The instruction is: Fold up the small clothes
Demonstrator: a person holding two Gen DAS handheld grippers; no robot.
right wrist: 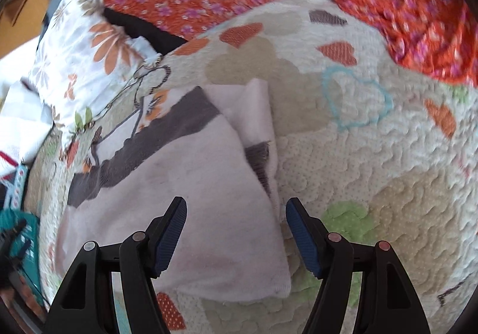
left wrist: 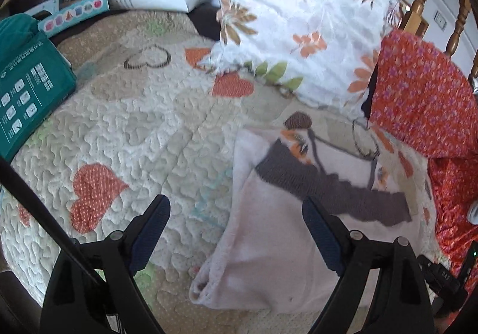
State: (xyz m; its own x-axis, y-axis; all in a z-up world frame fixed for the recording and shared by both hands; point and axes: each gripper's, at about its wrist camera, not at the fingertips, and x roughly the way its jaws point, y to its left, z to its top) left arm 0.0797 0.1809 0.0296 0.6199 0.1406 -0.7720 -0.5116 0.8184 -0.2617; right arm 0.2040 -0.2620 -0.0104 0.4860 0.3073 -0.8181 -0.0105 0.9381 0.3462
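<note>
Hovering spread and empty, the left gripper (left wrist: 236, 232) and right gripper (right wrist: 236, 232) flank the pale pink garment (right wrist: 191, 193), lying partly folded at lower centre on the quilt (right wrist: 373, 136). Mid-fold, I judge; next calls for pinching an edge and doubling it over.

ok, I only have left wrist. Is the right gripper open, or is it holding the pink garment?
Observer: Open. The right gripper holds nothing.
Operator: Where is it?
Observer: Over the pink garment at its near right edge, one finger above cloth, the other above the quilt.
Operator: Right side folded yet?
Observer: Looks so. A narrower layer pokes out from under the top layer on that side.
</note>
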